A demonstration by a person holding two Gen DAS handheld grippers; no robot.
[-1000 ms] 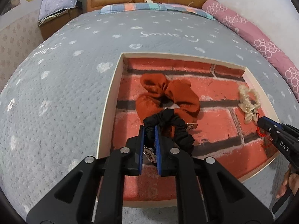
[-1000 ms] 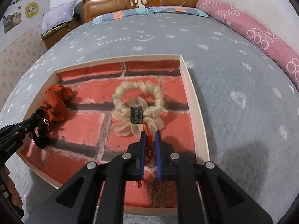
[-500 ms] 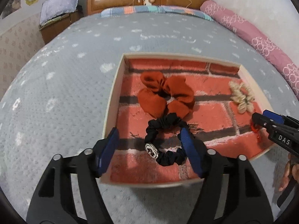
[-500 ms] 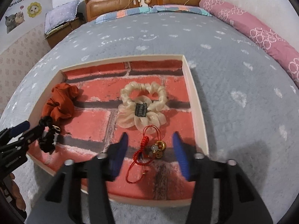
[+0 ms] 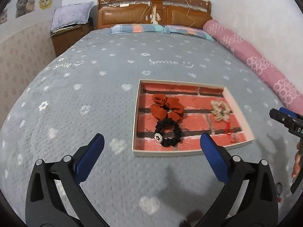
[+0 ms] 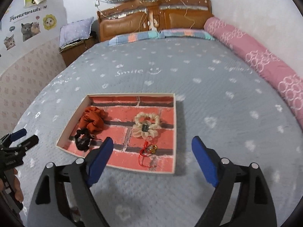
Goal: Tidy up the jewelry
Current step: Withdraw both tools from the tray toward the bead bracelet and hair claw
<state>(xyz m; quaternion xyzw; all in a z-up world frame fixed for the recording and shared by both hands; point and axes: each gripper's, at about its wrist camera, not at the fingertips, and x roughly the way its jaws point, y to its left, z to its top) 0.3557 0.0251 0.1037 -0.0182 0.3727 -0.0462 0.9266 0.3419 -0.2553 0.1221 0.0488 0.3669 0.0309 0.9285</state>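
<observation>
A shallow tray [image 5: 135, 117] [image 6: 175, 132] with a red brick-pattern floor lies on the grey bedspread. In it lie a rust-orange scrunchie [image 5: 166, 106] [image 6: 92, 120], a black scrunchie [image 5: 168, 132] [image 6: 82, 140] with a silver charm, a cream scrunchie [image 5: 220, 110] [image 6: 146, 125] and a red cord bracelet with gold beads [image 5: 230, 130] [image 6: 148, 150]. My left gripper [image 5: 151, 151] is open and empty, held back from the tray's near edge. My right gripper [image 6: 152, 157] is open and empty, also drawn back above the near edge.
The grey bedspread [image 5: 85, 94] spreads wide around the tray. A pink bolster [image 5: 255, 62] runs along the right wall. A wooden headboard [image 5: 151, 13] and striped pillows stand at the far end. A nightstand with a pillow [image 5: 70, 28] stands at the far left.
Both grippers opened, letting go of the black scrunchie and the red bracelet in the tray, then pulled back and up away from it.
</observation>
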